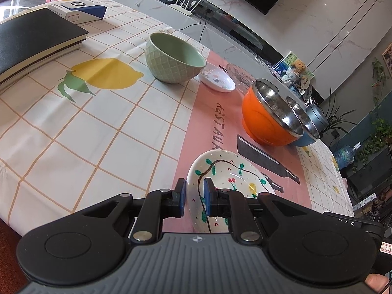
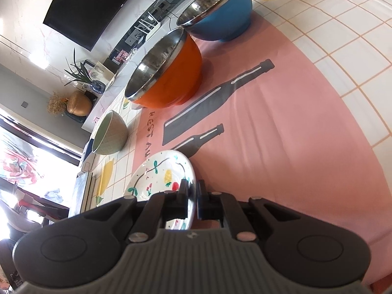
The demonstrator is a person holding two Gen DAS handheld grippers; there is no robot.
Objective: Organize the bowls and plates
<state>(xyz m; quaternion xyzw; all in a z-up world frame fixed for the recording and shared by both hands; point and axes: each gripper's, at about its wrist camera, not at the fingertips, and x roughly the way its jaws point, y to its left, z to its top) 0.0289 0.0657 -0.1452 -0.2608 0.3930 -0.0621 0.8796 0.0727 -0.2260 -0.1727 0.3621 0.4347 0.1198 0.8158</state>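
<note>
Gripped from two sides above a lemon-print tablecloth: a hand-painted plate with vines, cherries and a yellow fruit, tilted up on its edge at 6 o'clock in the left wrist view. Clamped on the plate's near rim, the left gripper, one blue pad outside the rim and the other inside the dish. Closed likewise on the same plate in the right wrist view, the right gripper, rim pinched between its two fingers. Standing at 12 o'clock from the plate in the left view, a green bowl with a quilted outer wall, upright on the white-and-orange grid. Just beside it toward 1 o'clock, a small white saucer, with a clear glass dish partly visible behind. Set at 2 o'clock on the pink panel, an orange steel-lined bowl, touching or nearly touching a blue steel-lined bowl behind it. Lying at 10 o'clock near the far table edge, a black notebook and a white-and-blue box. Printed on the pink cloth between plate and bowls, grey bottle shapes.
</note>
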